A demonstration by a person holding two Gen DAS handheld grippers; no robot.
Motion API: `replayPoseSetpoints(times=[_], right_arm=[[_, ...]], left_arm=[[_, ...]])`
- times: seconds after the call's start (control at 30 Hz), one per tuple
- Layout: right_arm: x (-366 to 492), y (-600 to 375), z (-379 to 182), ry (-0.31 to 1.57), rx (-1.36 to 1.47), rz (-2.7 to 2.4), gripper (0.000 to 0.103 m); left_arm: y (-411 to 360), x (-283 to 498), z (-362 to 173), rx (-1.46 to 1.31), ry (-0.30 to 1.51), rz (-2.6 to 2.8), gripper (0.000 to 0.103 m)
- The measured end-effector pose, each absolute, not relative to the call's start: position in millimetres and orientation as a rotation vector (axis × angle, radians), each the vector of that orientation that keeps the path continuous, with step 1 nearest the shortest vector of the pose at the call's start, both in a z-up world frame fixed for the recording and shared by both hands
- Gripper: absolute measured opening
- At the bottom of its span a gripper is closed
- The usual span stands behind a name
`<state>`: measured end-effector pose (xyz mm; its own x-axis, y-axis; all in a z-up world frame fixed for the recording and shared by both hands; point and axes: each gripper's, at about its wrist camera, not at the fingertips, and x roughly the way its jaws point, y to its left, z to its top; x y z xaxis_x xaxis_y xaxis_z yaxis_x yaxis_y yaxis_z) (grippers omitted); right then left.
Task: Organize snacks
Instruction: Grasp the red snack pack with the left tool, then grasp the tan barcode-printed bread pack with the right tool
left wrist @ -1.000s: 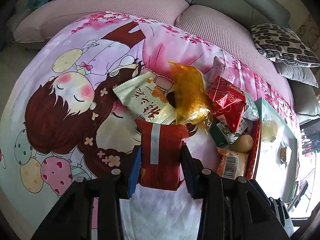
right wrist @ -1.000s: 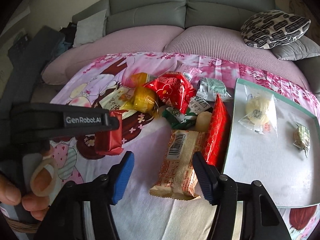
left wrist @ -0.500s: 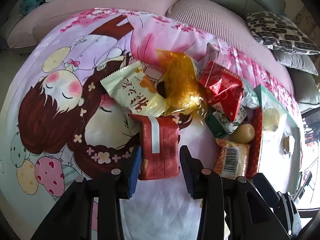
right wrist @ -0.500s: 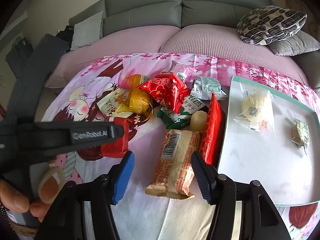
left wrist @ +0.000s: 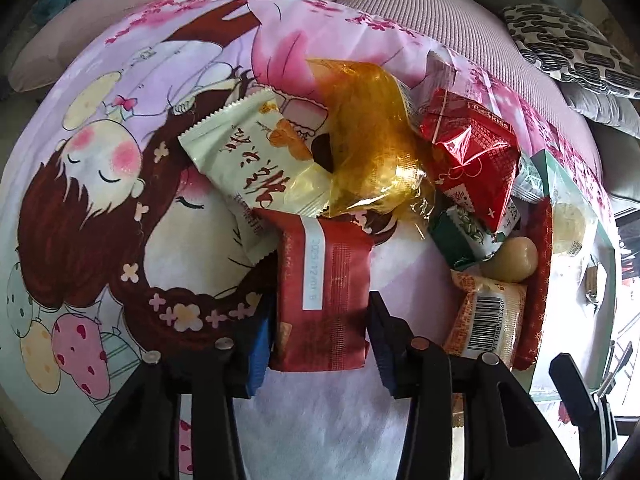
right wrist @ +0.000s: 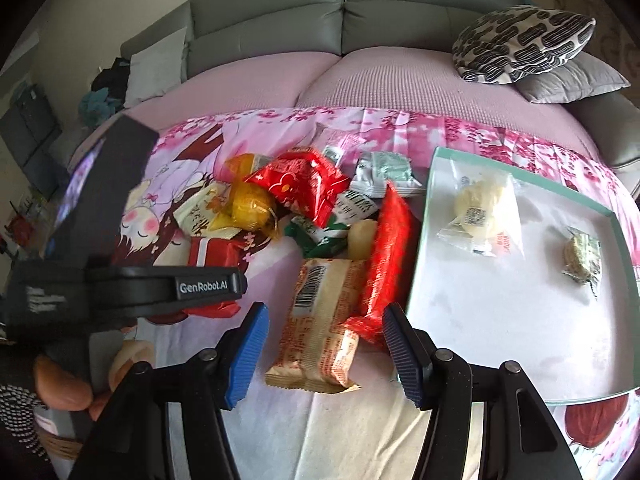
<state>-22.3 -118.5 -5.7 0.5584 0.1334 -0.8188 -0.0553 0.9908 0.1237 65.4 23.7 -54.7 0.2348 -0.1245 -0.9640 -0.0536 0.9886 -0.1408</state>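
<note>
Gripping the dark red packet (left wrist: pixel 322 296) in our left gripper (left wrist: pixel 320 332), jaws easing open; right gripper (right wrist: pixel 324 354) released over the tan packet (right wrist: pixel 320 320). Next: tray (right wrist: pixel 520 328) at 2 o'clock.

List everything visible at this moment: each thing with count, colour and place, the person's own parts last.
dark red packet: 1, dark red, between the left gripper's fingers
cream packet: 1, cream, left of pile
yellow wrapper: 1, amber, pile centre
bright red packet: 1, red, top of pile
barcode packet: 1, beige-orange, in front of right gripper
long red packet: 1, red, beside tray
tray: 1, white with green rim, right; holds two wrapped snacks
cloth: 1, pink cartoon print, under everything
sofa: 1, grey, behind
left gripper: jaws opening around dark red packet
right gripper: open over barcode packet
hand: 1, lower left
</note>
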Motion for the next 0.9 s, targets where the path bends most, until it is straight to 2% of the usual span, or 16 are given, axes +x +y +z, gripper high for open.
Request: replayPoseSetpoints(times=[0.5,0.9], right_arm=[[-23.8,-104.2,-27.4,1.096,0.095,0.138,0.062],[-2.7,-96.8,-39.5,1.100,0.115,0.138,0.062]], left_arm=[[50.3,39.1,-54.6,-0.234,1.323,-0.038,0.042],[43.9,52.2,-53.5,-0.219,1.334,-0.040,0.042]])
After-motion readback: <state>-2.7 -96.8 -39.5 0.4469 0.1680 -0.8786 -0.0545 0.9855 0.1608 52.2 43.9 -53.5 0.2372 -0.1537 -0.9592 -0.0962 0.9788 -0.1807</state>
